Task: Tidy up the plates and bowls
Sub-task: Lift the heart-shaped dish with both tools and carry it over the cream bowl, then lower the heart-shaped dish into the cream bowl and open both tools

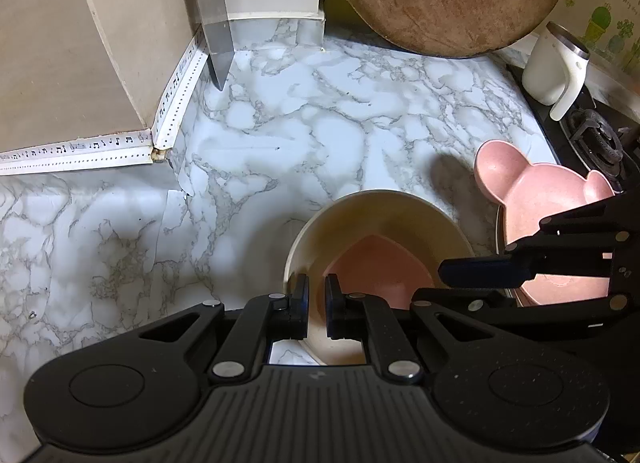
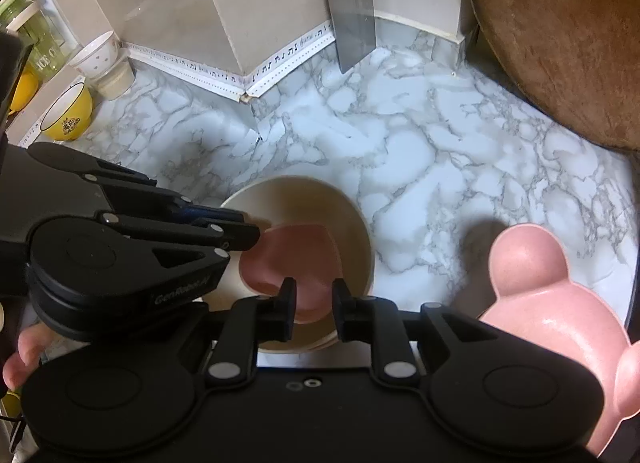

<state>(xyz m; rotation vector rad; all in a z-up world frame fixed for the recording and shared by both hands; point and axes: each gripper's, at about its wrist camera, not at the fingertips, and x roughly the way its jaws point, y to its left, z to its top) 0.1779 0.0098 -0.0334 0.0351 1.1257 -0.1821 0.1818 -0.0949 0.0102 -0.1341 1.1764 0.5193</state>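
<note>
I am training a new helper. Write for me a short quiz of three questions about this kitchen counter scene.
1. True or false: the pink heart-shaped dish lies inside the cream bowl.
2. What do the left tongs grip? A: the cream bowl's rim. B: the yellow bowl. C: the white mug.
3. What colour is the bear-shaped plate?
Key: 1 true; 2 A; 3 pink.

Marble-patterned counter (image 1: 280,111) bears a cream bowl (image 1: 400,215) and yellow bowl (image 2: 68,111).
</note>
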